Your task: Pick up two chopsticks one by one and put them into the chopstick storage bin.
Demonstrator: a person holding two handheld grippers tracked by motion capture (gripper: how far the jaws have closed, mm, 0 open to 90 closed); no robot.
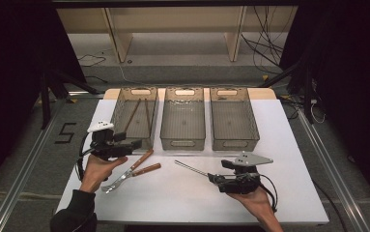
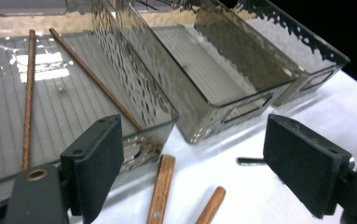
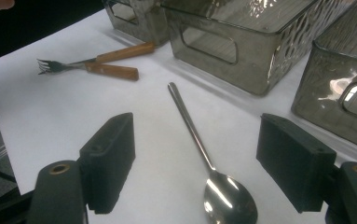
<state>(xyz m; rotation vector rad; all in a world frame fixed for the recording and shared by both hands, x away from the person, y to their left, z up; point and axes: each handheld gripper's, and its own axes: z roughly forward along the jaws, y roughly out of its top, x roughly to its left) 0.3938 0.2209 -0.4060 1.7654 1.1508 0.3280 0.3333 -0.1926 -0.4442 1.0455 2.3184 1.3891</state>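
Two chopsticks (image 1: pixel 139 113) already lie in the upper-left bin (image 1: pixel 120 108). Two forks (image 1: pixel 133 170) and a spoon (image 3: pixel 204 154) remain on the desk (image 1: pixel 182 198), lower centre. Left gripper (image 1: pixel 133 143) and right gripper (image 1: pixel 215 179) both hold their jaws wide apart, gripping nothing.

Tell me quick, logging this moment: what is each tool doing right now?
Left tool: open, holding nothing, above the wooden-handled forks.
Right tool: open, spoon lying between its jaws, not gripped.

Spoon (image 3: pixel 213 172): polished metal, glossy, mirror-like bowl. Forks (image 3: pixel 92 65): wood handles w/ visible grain, metal tines. Bins (image 2: pixel 223 70): smoky clear plastic, rippled walls, ribbed floors, shiny. Chopsticks (image 2: pixel 27 98): brown wood, matt. Table (image 3: pixel 73 107): white, matt, smooth. Tongs (image 3: pixel 199 163): black, matt pads.
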